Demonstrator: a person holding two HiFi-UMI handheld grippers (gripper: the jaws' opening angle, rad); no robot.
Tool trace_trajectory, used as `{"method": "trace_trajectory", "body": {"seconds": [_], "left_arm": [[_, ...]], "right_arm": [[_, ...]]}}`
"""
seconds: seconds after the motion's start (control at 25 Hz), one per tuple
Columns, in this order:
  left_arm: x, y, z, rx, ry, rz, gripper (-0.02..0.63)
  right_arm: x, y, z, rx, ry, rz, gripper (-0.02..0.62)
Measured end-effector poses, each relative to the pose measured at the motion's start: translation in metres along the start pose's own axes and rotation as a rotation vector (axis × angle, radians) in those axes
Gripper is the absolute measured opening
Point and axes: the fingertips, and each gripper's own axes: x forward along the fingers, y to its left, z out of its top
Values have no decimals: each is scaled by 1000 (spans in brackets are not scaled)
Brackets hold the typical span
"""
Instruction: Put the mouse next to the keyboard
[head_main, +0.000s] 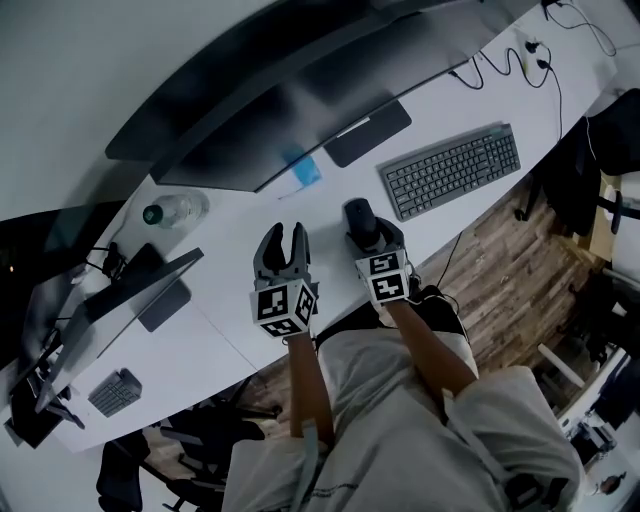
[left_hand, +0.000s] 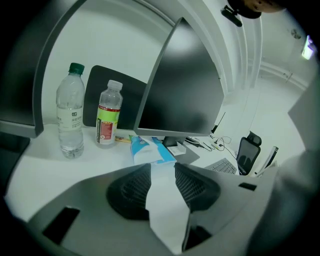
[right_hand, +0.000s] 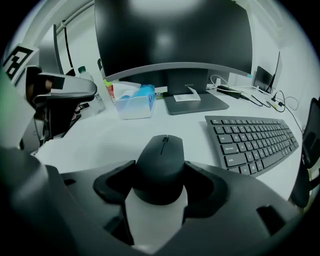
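White desk (head_main: 235, 295) carried the keyboard (right_hand: 252, 137); the mouse (right_hand: 161, 150) sat off its left end, near but apart, its rear clamped between the right gripper's (right_hand: 160, 172) jaws. The left gripper (left_hand: 162, 172) hung with jaws parted on nothing. That rounded shell could squirt forward from so rearward a pinch, or swing into the keyboard's edge. Whether the mouse rested on the desk or was lifted, no view showed.

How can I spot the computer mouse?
Find the big curved black monitor on the white desk, then the flat grey keyboard in front of it. Left of the keyboard, near the desk's front edge, sits the small rounded black plastic mouse between the right gripper's jaws. It alone is smooth and domed, with one scroll wheel.
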Motion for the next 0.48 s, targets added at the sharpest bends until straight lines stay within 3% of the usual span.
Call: {"method": "trace_trajectory", "body": {"seconds": [0.48], "left_arm": [[-3,-22,2,54,-12,39,160]], "right_arm": [[-11,-1,20,-52,-57,71,302]]}}
